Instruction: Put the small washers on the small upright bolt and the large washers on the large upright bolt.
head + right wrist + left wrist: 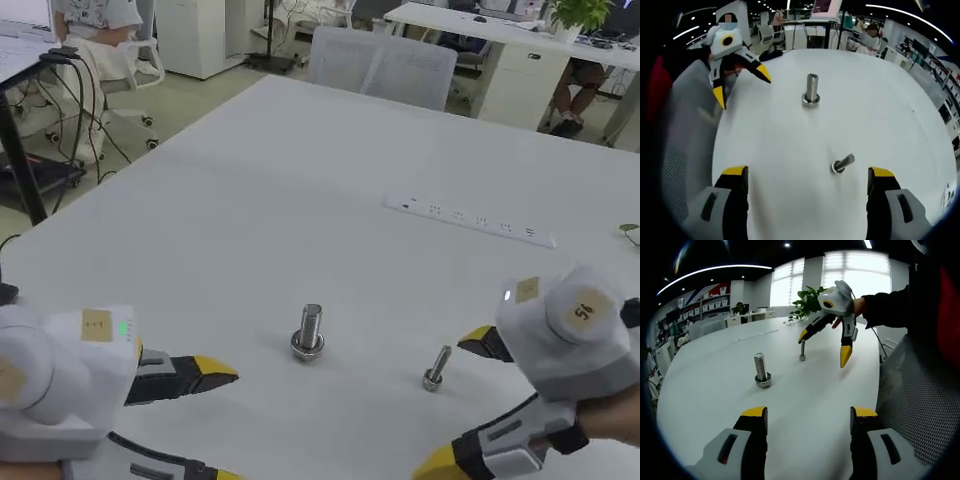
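Note:
The large bolt stands upright near the table's front, with a washer ringing its base. To its right the small bolt leans, a washer at its foot. My left gripper is open at the lower left, short of the large bolt. My right gripper is open at the lower right, just beside the small bolt. In the left gripper view the open left gripper faces the large bolt, the small bolt and the right gripper. In the right gripper view the open right gripper brackets the small bolt; the large bolt and left gripper lie beyond.
A white power strip lies on the white table further back right. A grey chair stands at the far edge, with desks and seated people behind it. A mesh chair back is close on the right of the left gripper view.

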